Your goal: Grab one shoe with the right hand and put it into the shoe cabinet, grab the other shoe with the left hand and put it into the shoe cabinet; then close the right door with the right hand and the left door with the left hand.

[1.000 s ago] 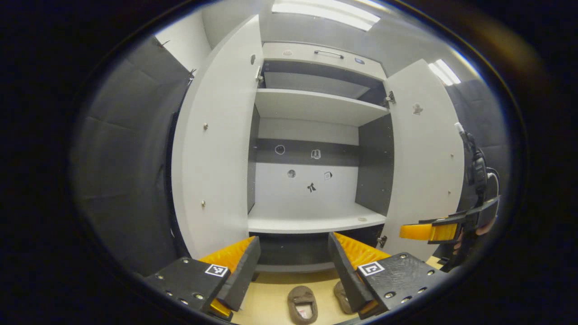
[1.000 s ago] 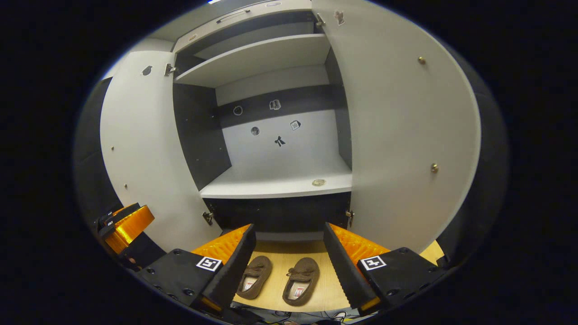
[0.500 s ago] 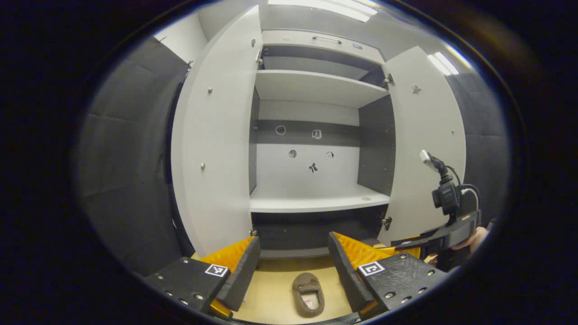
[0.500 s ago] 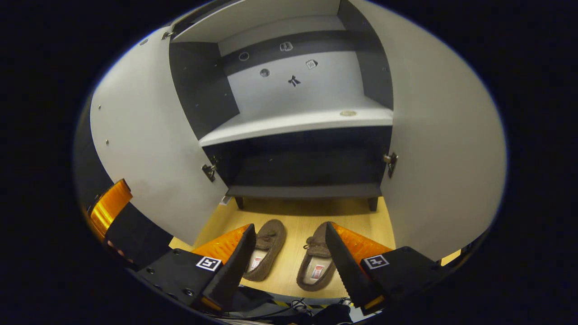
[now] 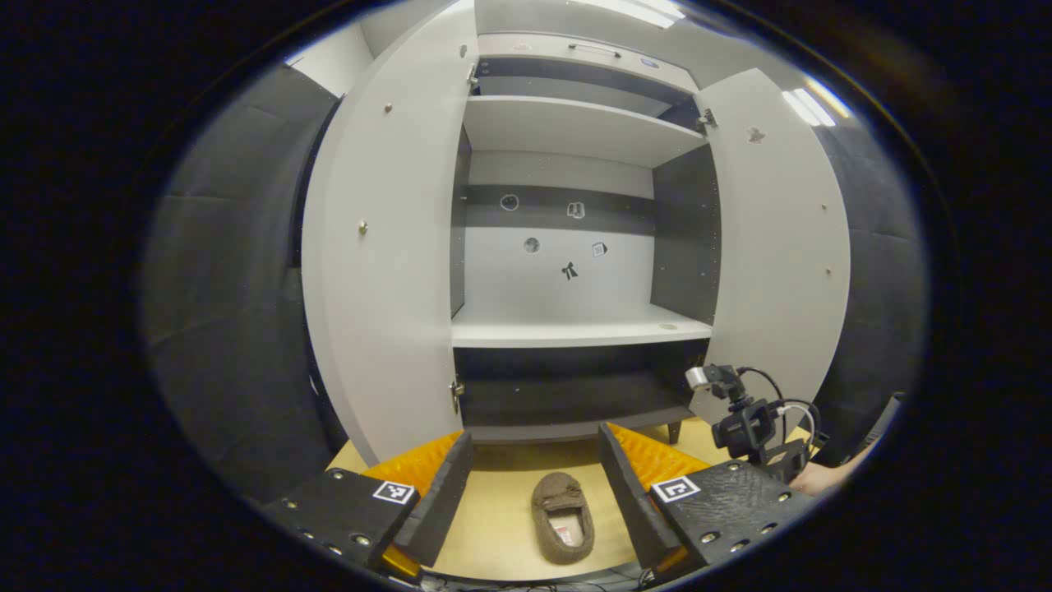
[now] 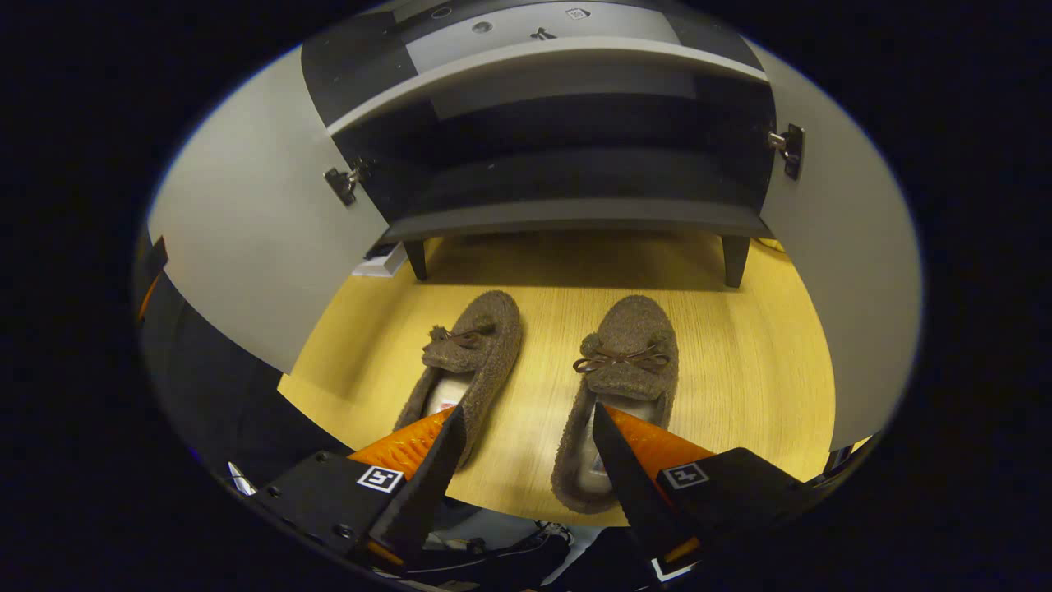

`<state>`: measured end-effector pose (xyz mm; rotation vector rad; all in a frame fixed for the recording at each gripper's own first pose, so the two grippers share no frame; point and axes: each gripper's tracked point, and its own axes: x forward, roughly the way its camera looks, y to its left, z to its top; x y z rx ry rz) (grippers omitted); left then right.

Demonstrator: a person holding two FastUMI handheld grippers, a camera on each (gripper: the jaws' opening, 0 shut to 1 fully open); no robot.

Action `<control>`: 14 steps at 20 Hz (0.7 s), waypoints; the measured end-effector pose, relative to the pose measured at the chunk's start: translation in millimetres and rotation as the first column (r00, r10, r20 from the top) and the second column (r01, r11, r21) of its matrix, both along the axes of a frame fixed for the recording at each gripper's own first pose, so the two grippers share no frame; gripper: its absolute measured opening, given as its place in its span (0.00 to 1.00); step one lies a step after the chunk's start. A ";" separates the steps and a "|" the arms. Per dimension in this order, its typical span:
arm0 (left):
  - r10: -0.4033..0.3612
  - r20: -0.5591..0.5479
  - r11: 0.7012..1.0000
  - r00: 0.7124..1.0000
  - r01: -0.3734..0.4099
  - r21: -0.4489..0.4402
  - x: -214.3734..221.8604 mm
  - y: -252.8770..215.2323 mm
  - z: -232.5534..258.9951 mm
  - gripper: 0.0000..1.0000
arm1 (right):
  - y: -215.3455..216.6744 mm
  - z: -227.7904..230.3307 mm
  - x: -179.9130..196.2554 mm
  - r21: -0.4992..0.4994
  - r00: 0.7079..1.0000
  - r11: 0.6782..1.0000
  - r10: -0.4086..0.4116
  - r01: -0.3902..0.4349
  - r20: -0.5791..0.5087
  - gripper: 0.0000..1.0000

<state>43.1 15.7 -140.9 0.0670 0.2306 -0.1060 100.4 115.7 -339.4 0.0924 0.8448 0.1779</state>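
In the right gripper view two brown fuzzy slippers lie side by side on the yellow wooden floor point(image 6: 740, 353), toes toward the shoe cabinet point(image 6: 575, 214). The right shoe point(image 6: 620, 362) sits at lower centre of the frame, the left shoe point(image 6: 477, 345) just left of it, the two near each other but apart. The right tool point(image 6: 526, 452) hangs above them at the bottom of the frame with its orange-faced fingers spread wide and holding nothing; its right finger overlaps the heel opening of the right shoe, though contact cannot be told.

In the left gripper view one shoe point(image 5: 563, 514) lies at bottom centre, framed between the wide-spread, empty fingers of the left tool point(image 5: 534, 485). Behind it the cabinet stands with both doors swung open: the left door point(image 5: 378, 247) at left of the frame, the right door point(image 5: 781, 238) at right. Its white shelves point(image 5: 575, 333) are bare. At lower right of this view, the other tool's camera mount and cables point(image 5: 752, 419) sit low near the floor, with part of a hand point(image 5: 818, 478) beside them.
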 end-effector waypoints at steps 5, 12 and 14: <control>0.029 -0.026 1.000 0.999 -0.029 0.010 -4.7 14.0 -16.6 0.88 | -16.8 -44.7 25.8 -0.145 0.999 0.989 -0.033 0.032 -0.009 0.98; 0.057 -0.041 0.998 0.998 -0.058 -0.003 -13.4 25.6 -24.6 0.88 | -44.0 -70.3 49.0 -0.347 0.997 0.935 -0.084 0.079 0.002 0.67; 0.051 -0.032 0.999 0.998 -0.051 -0.009 -15.2 23.0 -22.0 0.88 | -43.1 -70.4 49.2 -0.352 0.996 0.932 -0.092 0.087 0.003 0.47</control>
